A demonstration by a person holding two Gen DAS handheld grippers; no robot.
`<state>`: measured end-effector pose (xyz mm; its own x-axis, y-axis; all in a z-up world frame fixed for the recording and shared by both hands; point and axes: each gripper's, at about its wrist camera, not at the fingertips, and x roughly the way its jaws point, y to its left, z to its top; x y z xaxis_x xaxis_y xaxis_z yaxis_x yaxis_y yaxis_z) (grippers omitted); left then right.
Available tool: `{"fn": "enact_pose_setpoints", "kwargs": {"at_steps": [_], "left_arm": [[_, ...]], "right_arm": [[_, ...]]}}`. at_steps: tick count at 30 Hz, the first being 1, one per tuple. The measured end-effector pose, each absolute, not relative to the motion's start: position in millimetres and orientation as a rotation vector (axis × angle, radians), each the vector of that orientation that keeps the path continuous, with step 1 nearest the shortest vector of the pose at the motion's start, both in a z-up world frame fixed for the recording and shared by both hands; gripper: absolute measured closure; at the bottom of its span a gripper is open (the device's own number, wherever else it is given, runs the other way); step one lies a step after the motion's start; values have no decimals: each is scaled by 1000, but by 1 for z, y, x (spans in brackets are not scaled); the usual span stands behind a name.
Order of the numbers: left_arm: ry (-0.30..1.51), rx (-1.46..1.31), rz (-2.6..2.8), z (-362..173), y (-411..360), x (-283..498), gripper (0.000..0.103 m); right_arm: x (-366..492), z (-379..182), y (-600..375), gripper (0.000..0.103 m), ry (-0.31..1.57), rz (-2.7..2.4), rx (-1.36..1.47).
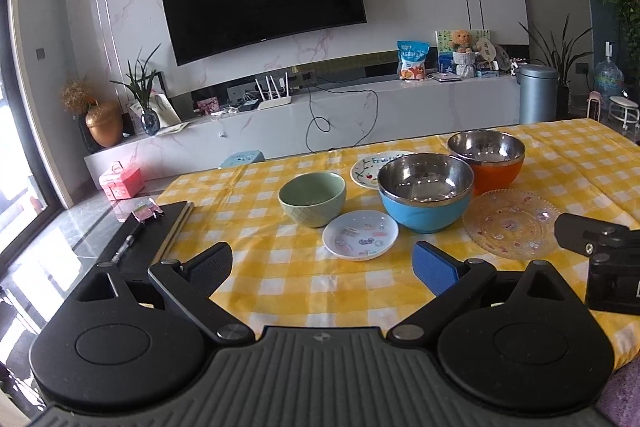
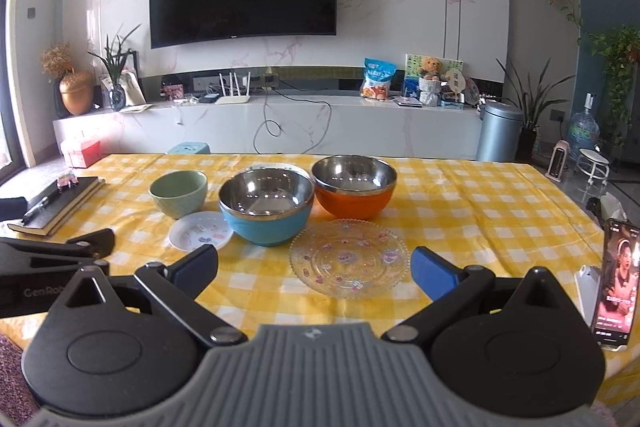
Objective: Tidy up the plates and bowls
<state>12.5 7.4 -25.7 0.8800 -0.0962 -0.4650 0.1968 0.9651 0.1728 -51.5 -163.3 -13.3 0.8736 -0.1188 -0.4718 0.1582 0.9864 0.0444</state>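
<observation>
Glass plate (image 2: pixel 348 259) lies dead ahead between your right hand-held gripper's (image 2: pixel 314 269) wide-open jaws, lower centre; left hand-held gripper (image 1: pixel 322 265), also wide, faces the small white plate (image 1: pixel 360 235).

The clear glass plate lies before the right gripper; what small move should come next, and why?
Probably ease the right gripper forward and down toward the clear glass plate: its jaws stand open and empty, and the plate lies flat, nearest and uncovered.

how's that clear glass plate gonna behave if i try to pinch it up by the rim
The clear patterned plate lies flat on the checked cloth, so getting a finger under its low rim looks awkward. It appears to be rigid glass or clear plastic, likely slick in the pads and possibly breakable if dropped. Its beaded edge may give some grip.
</observation>
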Motion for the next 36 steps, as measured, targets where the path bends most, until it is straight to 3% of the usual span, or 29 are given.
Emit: {"fn": "enact_pose_setpoints", "kwargs": {"at_steps": [13, 15, 17, 25, 27, 29, 36], "left_arm": [[591, -11, -281, -38, 12, 34, 0], [603, -34, -293, -40, 10, 39, 6], [592, 1, -292, -41, 3, 42, 20], [622, 34, -349, -54, -30, 70, 24], [653, 26, -369, -60, -37, 79, 25], [684, 12, -375, -66, -44, 88, 25], [750, 3, -402, -83, -64, 110, 25]], "right_arm": [[-30, -49, -194, 3, 544, -126, 135], [-26, -54, -198, 3, 563, -129, 144], [-21, -58, -201, 3, 574, -132, 143], [-2, -71, -228, 4, 582, -148, 163], [4, -76, -237, 9, 595, -169, 176], [11, -82, -247, 22, 614, -204, 188], [32, -103, -278, 40, 654, -261, 257]]}}
